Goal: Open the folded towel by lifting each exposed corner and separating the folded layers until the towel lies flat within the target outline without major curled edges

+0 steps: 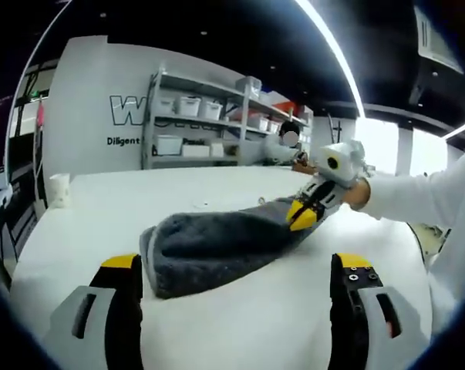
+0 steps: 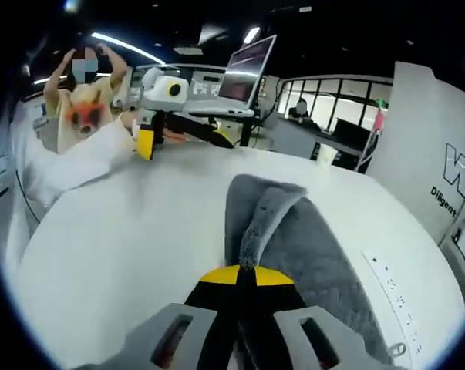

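My right gripper [image 2: 244, 279] pinches a ridge of the plush grey towel [image 1: 217, 247]; my left gripper [image 1: 236, 271] hangs open over the smooth white table [image 1: 240, 331].

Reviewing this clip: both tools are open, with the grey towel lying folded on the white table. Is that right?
Not quite. The left tool is open, but the right tool is shut on a fold of the grey towel, as the right gripper view shows. The towel does lie folded on the white table.
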`<state>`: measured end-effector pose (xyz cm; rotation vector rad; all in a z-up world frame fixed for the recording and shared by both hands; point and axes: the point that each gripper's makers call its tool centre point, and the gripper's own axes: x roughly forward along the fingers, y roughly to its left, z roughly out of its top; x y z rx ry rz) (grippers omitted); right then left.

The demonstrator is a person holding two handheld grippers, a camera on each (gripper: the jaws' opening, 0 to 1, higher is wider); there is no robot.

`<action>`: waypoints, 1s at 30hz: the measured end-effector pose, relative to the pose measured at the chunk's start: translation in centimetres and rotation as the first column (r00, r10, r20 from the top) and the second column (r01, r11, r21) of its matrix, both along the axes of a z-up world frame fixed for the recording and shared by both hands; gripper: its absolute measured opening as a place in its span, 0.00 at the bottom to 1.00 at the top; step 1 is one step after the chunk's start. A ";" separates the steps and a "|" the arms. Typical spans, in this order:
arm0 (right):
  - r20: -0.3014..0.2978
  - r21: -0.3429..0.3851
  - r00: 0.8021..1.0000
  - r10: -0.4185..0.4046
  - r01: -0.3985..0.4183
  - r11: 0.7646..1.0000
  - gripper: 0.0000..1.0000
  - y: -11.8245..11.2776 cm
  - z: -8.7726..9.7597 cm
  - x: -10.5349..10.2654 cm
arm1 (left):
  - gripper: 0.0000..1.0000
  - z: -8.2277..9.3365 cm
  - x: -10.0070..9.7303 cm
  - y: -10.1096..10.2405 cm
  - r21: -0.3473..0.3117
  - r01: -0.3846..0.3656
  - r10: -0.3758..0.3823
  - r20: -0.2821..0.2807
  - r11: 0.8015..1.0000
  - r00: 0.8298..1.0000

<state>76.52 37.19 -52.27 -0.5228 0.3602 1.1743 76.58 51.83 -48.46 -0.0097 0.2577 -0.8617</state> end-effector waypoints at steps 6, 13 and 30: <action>0.002 -0.023 0.999 0.033 -0.033 0.999 0.00 0.7 -0.5 -2.1 | 1.00 0.1 0.4 0.5 -0.003 -0.008 0.008 -0.002 1.000 1.000; -0.023 -0.053 0.998 0.058 -0.059 0.997 0.00 1.3 -1.4 -4.7 | 1.00 0.1 0.7 0.8 -0.007 -0.015 0.015 -0.006 1.000 1.000; -0.013 -0.128 0.994 0.110 -0.111 0.985 0.00 1.9 -3.0 -9.5 | 1.00 -0.3 0.5 0.9 0.000 -0.024 0.024 -0.014 1.000 1.000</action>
